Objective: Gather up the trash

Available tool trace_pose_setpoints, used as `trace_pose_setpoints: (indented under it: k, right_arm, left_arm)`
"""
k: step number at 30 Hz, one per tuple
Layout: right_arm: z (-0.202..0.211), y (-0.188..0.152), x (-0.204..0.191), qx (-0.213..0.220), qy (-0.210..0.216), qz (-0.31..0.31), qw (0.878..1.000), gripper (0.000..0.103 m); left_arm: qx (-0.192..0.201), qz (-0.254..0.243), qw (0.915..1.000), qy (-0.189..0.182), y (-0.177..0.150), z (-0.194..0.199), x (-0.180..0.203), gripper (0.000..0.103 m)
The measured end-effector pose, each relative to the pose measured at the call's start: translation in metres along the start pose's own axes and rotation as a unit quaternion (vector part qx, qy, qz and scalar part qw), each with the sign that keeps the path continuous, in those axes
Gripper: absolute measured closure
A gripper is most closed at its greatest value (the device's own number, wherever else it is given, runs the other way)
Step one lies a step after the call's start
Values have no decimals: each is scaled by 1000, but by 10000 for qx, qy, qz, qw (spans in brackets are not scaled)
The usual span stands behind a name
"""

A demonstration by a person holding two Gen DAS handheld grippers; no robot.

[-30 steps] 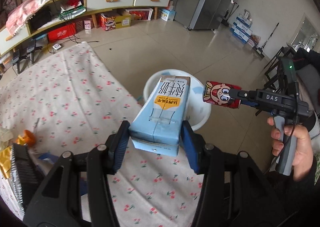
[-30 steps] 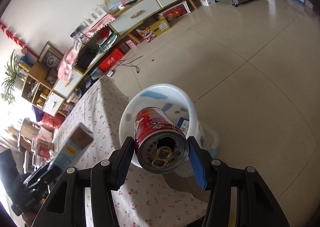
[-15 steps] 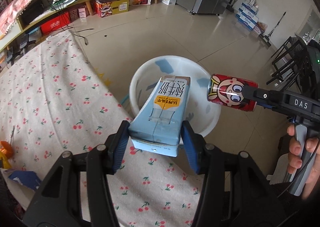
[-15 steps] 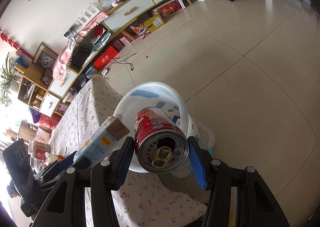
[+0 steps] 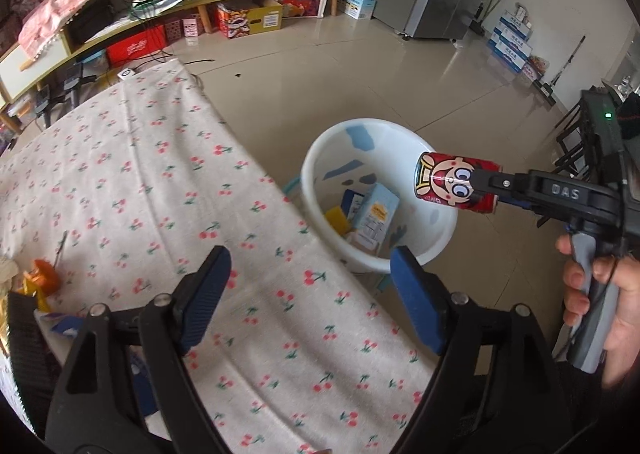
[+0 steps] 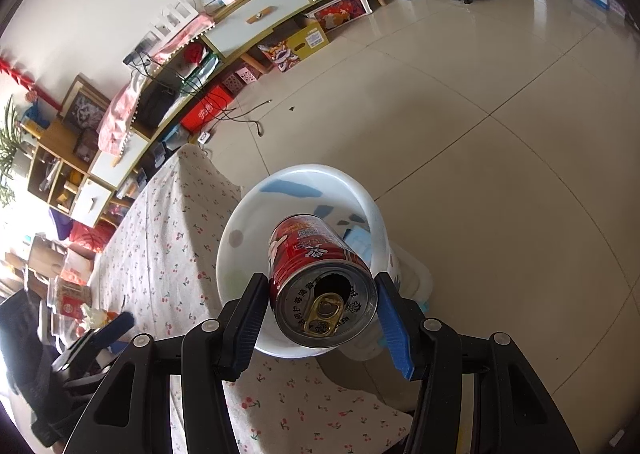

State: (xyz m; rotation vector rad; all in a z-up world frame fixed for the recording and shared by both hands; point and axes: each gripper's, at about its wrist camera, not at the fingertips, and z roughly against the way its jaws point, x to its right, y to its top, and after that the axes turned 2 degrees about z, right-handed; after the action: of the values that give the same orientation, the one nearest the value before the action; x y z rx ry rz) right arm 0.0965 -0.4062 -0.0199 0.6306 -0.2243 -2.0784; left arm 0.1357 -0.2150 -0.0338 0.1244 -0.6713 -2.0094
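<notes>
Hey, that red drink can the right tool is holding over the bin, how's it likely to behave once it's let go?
The red can is opened, so probably light and easily dented. Round and smooth, it may slip in the right tool. Released above the white bin, it should drop in, perhaps bouncing.

The bin [image 5: 440, 242] mouth is open from above, but the can [image 5: 456, 186] hangs over its rim at 3 o'clock. Inside, a carton [image 5: 376, 214] stands. At 9 o'clock, the table [image 5: 160, 182] edge is close.

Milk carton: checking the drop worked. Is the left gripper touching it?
Apart. Left wrist view: carton lies inside bucket; left gripper has just opened, empty.
</notes>
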Motion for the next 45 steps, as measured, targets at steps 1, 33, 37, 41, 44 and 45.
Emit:
trace_pose_setpoints:
  k: [1,33,37,41,44,45]
  right_arm:
    - [-3,0,-2,-33,-26,10,10000,48]
    - [-10,-18,-75,-99,-268,614,9977,25]
    - [-14,-24,-92,-155,-257,770,9966,25]
    - [-17,-29,-109,-189,-194,908,9955,24]
    - [-20,-31,-118,-212,-153,992,9947,24]
    - [-21,-32,-120,-227,-146,1021,9944,24]
  left_arm:
    - [11,37,10000,6,-2,5,-5,21]
    - [301,1010,9915,764,-73,105,-161,12]
    - [308,1210,9892,766,-86,111,-182,12]
    - [330,1453,9861,729,-103,116,-201,12]
    - [312,1484,9856,753,-117,117,-208,12]
    - [291,1442,9861,771,-121,117,-208,12]
